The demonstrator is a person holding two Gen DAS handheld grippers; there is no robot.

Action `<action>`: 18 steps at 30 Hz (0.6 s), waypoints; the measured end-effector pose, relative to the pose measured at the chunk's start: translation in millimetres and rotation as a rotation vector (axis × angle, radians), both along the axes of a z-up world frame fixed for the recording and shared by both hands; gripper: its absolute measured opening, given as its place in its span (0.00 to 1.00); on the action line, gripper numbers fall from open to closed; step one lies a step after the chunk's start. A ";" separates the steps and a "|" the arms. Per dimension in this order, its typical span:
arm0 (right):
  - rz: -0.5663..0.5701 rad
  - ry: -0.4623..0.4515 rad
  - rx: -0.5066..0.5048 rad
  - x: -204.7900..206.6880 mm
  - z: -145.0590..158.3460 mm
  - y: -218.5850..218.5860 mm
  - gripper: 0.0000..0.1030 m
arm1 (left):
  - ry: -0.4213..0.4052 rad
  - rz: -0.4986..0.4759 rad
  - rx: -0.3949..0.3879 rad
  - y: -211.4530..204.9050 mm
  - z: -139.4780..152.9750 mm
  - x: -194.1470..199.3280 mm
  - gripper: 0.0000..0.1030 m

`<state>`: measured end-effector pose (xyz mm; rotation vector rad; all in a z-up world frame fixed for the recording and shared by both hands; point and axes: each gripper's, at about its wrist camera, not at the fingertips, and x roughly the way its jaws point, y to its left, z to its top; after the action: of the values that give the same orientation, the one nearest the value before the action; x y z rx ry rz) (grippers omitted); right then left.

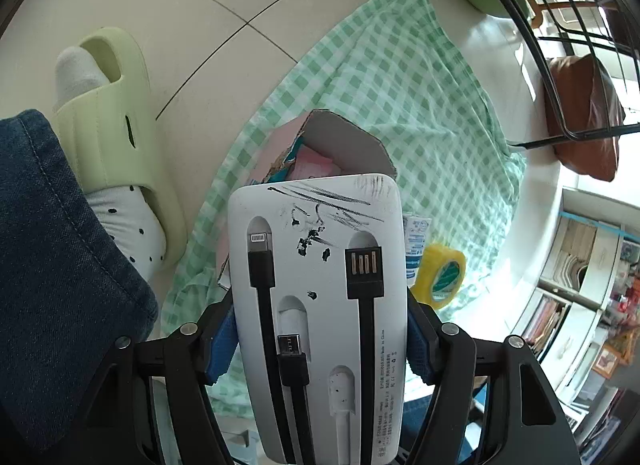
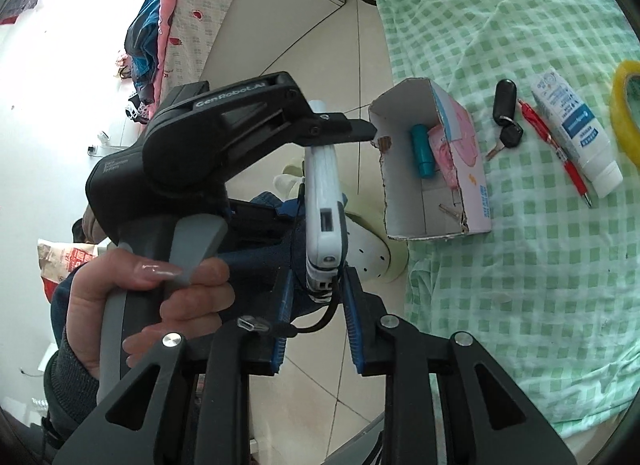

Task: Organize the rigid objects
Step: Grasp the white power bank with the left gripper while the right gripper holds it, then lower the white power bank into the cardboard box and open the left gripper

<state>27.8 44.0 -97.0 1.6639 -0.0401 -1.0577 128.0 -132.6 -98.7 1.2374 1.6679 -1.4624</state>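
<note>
My left gripper point(image 1: 320, 339) is shut on a white power bank point(image 1: 320, 305) with black built-in cables and pen scribbles. It holds it above the floor, just short of an open cardboard box point(image 1: 340, 145). In the right wrist view the left gripper point(image 2: 344, 131) and the power bank point(image 2: 322, 201) hang left of the box point(image 2: 430, 161), which holds a teal tube point(image 2: 422, 149) and a pink packet. My right gripper point(image 2: 316, 321) is open, its blue pads point(image 2: 354, 329) on either side of the power bank's lower end, not touching it.
On the green checked cloth point(image 2: 520, 265) lie a car key point(image 2: 505, 113), a red pen point(image 2: 556, 149), a white tube point(image 2: 572, 125) and a yellow tape roll point(image 2: 626, 105). A foot in a green slipper point(image 1: 108, 125) stands left. A black wire chair point(image 1: 560, 45) stands behind.
</note>
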 end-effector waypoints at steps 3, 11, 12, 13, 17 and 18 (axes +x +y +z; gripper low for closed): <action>0.010 0.018 -0.030 4.6 0.4 -9.0 0.25 | 0.000 0.016 0.067 -7.9 -18.6 -0.8 0.65; -0.068 -0.019 -0.048 -9.0 -9.0 -19.4 0.24 | 0.051 0.164 0.207 -30.2 -54.0 4.0 0.65; -0.070 -0.011 -0.058 -9.6 -8.1 -21.3 0.24 | 0.097 0.203 0.210 -35.0 -53.4 5.3 0.65; -0.071 -0.019 -0.080 -9.7 -7.5 -22.5 0.24 | 0.134 0.228 0.207 -38.4 -49.5 8.0 0.65; -0.084 -0.002 -0.074 -10.2 -7.5 -24.0 0.30 | 0.117 0.211 0.112 -46.1 -26.7 8.8 0.78; -0.084 0.000 -0.056 -10.3 -9.2 -22.2 0.33 | 0.097 0.196 0.096 -44.3 -23.2 7.8 0.79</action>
<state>17.5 21.8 -106.2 1.6229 -0.1390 -1.1100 135.8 -176.9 -121.8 1.0330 1.8860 -1.3564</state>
